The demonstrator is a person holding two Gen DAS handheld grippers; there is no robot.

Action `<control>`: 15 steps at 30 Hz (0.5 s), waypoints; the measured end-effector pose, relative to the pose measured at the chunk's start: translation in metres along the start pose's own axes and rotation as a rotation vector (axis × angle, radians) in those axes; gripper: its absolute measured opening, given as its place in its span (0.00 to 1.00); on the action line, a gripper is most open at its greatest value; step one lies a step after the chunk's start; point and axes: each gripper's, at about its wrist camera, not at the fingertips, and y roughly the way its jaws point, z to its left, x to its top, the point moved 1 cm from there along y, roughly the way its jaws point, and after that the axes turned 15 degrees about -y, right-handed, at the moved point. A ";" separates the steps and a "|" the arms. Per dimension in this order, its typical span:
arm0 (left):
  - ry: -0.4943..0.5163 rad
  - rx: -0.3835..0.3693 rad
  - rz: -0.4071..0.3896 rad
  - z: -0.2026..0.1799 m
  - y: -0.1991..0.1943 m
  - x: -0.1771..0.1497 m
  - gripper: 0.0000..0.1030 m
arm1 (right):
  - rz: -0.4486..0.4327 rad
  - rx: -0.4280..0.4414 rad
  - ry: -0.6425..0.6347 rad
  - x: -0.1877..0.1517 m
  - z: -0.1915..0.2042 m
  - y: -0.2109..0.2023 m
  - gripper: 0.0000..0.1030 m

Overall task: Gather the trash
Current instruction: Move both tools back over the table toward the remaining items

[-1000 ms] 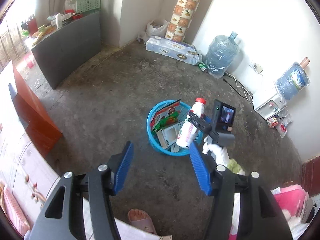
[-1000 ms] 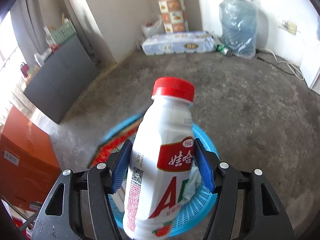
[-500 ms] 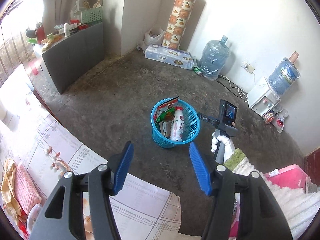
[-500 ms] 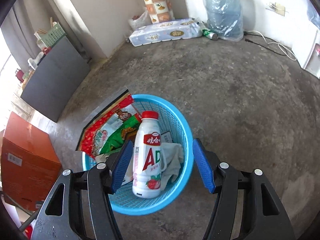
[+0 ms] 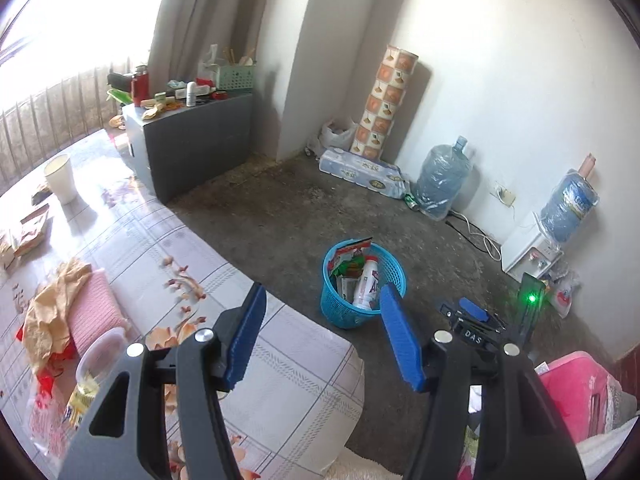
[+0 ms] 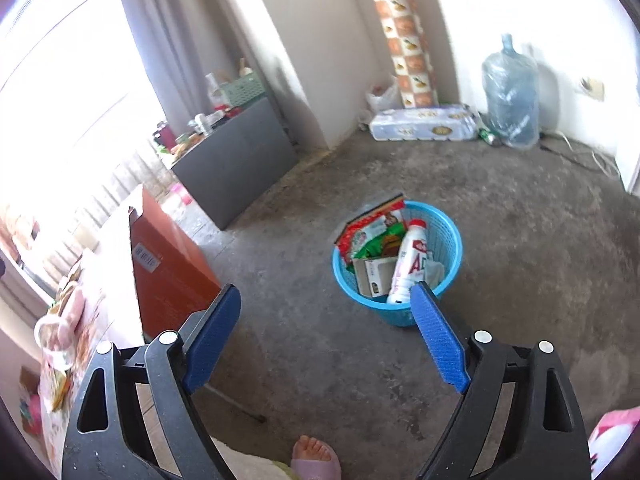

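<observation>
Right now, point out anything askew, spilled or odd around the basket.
Nothing is spilled. The bottle leans tilted in the blue basket, cap up, and a red snack bag sticks out past the rim. A green can lies on its side by the water jug.

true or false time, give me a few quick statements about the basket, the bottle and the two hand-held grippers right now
1. The white bottle lies inside the blue basket. True.
2. The right hand-held gripper grips the bottle. False: nothing is between its jaws, which are opening.
3. The basket stands on the concrete floor. True.
4. The left hand-held gripper holds a red snack packet. False: it holds nothing; the red snack packet sits in the basket.
5. The basket has tipped over. False: it stands upright.
</observation>
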 end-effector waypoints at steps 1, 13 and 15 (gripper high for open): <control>-0.018 0.007 -0.019 0.006 -0.010 -0.003 0.56 | -0.019 0.017 -0.042 0.005 0.013 -0.008 0.89; -0.258 0.251 -0.226 0.123 -0.113 -0.057 0.64 | -0.116 0.309 -0.207 0.021 0.092 -0.050 0.92; -0.301 0.288 -0.235 0.145 -0.122 -0.068 0.64 | -0.083 0.371 -0.229 0.019 0.109 -0.048 0.92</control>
